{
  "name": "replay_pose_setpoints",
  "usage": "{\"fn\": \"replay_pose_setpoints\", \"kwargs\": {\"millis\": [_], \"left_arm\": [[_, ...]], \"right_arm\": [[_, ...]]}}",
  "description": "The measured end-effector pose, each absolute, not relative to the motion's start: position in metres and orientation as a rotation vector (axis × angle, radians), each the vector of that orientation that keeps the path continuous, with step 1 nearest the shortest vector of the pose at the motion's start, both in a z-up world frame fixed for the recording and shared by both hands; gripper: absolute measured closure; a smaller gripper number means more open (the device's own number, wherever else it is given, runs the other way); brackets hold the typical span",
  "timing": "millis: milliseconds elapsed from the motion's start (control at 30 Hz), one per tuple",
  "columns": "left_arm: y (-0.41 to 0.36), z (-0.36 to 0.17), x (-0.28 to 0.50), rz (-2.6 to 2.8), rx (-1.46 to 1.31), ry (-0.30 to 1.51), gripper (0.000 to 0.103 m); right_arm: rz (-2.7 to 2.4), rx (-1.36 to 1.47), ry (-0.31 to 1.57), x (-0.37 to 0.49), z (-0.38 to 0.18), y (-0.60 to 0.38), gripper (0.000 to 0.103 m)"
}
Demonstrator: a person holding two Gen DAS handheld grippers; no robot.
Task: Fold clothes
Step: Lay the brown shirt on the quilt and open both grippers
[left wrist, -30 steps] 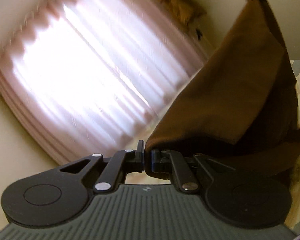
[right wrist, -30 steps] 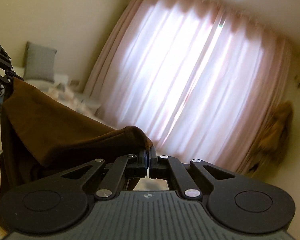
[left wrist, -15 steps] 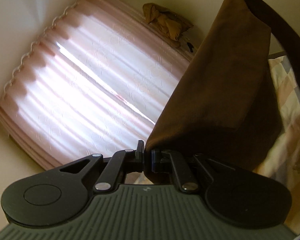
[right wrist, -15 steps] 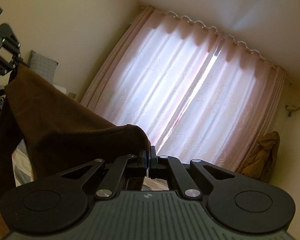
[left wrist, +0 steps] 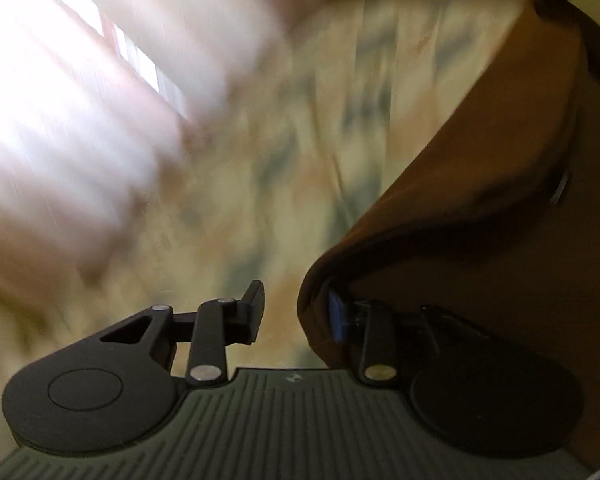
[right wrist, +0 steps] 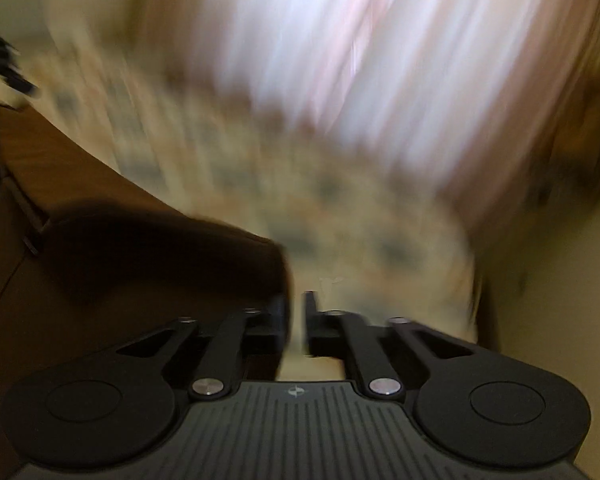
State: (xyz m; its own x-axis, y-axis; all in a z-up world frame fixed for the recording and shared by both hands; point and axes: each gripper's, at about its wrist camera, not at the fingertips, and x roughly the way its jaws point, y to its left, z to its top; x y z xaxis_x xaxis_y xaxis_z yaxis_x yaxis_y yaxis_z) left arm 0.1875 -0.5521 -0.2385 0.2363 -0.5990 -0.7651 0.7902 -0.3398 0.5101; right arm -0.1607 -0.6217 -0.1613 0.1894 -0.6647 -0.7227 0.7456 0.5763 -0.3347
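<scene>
Both grippers, clamped on the top edge of the brown garment [left wrist: 479, 208] a second ago with the cameras aimed at the curtain [left wrist: 60, 92], have since swung down toward the patterned bedding [left wrist: 300, 140], and both views are now heavily blurred. Left gripper [left wrist: 296, 312]: jaws opening, a clear gap between them; the cloth edge is draped over the right-hand finger only and is no longer pinched. Right gripper [right wrist: 296, 316]: jaws opening, gap empty; the garment [right wrist: 100, 240] lies against the left-hand finger without being held. Judged status: the garment is being released onto the bed, most likely to lay it out or to complete a fold. Whether it lies flat cannot be determined from these views, so smoothing and remaining folds are presumed outstanding
</scene>
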Motion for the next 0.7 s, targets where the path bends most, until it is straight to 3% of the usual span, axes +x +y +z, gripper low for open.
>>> {"fn": "replay_pose_setpoints", "kwargs": {"millis": [33, 100, 167, 233, 367, 433, 567, 633, 700], "left_arm": [[-0.563, -0.272, 0.188, -1.388, 1.338, 0.248, 0.072], [-0.565, -0.324, 0.188, -1.348, 1.412, 0.285, 0.072], [-0.539, -0.345, 0.199, -1.387, 1.375, 0.355, 0.070], [-0.504, -0.349, 0.222, -1.393, 1.296, 0.497, 0.063], [-0.408, -0.342, 0.260, -1.392, 1.052, 0.836, 0.056], [-0.352, -0.335, 0.268, -1.375, 0.876, 1.035, 0.039], [-0.270, -0.329, 0.264, -1.292, 0.481, 1.346, 0.034], [-0.249, -0.332, 0.255, -1.266, 0.442, 1.317, 0.020], [-0.244, -0.348, 0.245, -1.233, 0.542, 1.255, 0.017]], "right_arm": [[-1.029, 0.144, 1.053, -0.150, -0.203, -0.645, 0.062], [-1.069, 0.230, 1.188, -0.138, -0.268, -0.673, 0.063], [-1.056, 0.309, 1.133, -0.146, -0.291, -0.660, 0.058], [-1.030, 0.403, 1.064, -0.160, -0.308, -0.635, 0.050], [-0.999, 0.596, 0.941, -0.199, -0.320, -0.551, 0.050], [-1.021, 0.745, 0.897, -0.220, -0.322, -0.510, 0.050], [-1.037, 1.011, 0.848, -0.244, -0.335, -0.451, 0.051], [-1.033, 1.036, 0.859, -0.244, -0.339, -0.440, 0.051], [-1.018, 1.032, 0.866, -0.238, -0.342, -0.436, 0.049]]}}
